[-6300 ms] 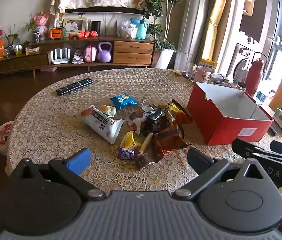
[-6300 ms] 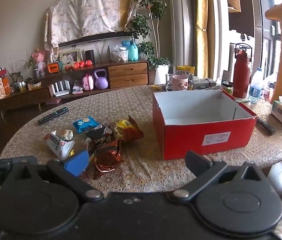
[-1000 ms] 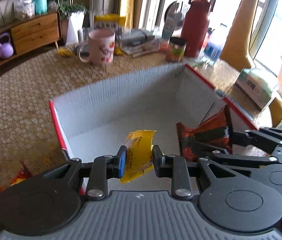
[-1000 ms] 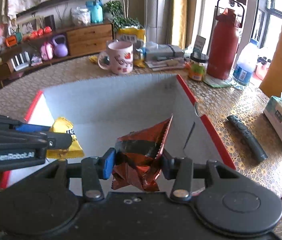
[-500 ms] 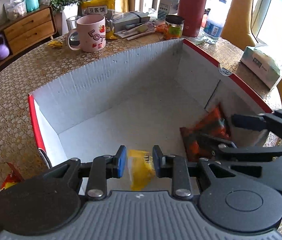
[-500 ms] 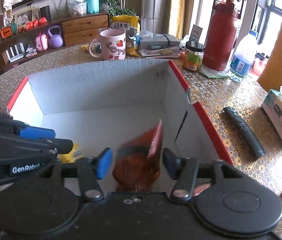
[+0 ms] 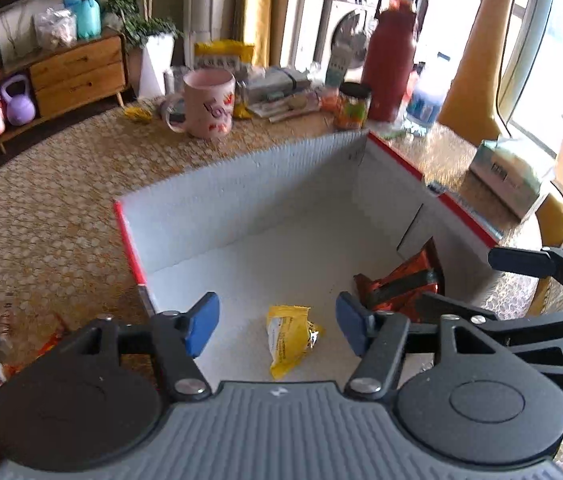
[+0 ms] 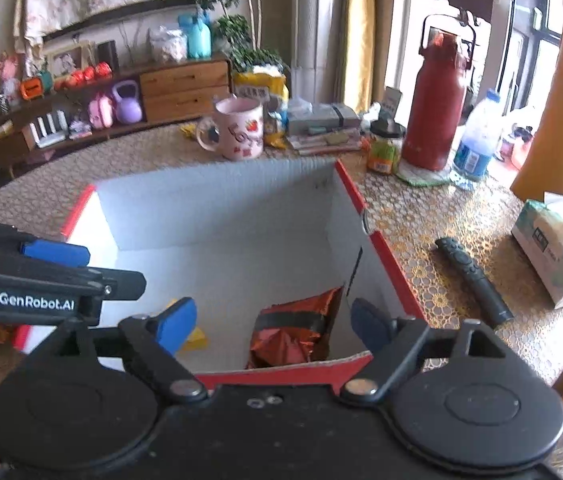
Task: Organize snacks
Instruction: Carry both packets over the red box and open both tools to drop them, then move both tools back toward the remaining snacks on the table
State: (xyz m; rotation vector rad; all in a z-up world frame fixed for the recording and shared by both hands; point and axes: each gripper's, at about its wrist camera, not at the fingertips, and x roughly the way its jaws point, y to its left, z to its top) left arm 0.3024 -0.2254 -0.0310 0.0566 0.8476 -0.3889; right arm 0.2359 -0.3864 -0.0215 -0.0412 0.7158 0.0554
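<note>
1. A red cardboard box [image 7: 393, 160] with white ribbed inner walls is seen on the lace-patterned table [image 7: 41, 216].
2. A crinkled yellow packet [image 7: 287, 338] and a shiny orange foil bag [image 8: 293, 330] are laid inside the box.
3. The left gripper [image 7: 277, 322] and the right gripper [image 8: 271, 322] are held spread and empty above the box.

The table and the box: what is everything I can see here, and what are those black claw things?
Box: one, red outside, white inside, on the table.
Yellow packet: one, on the box floor.
Red-orange packet: one, in the box's near right corner.
Mug: one, pink, behind the box.
Flask: one, red, far right.
Water bottle: one, clear, beside the flask.
Jar: one, dark lid, left of the flask.
Remote: one, black, right of the box.
Tissue pack: one, pale green, table edge.
Left gripper: black, blue pads, open.
Right gripper: same, open.
</note>
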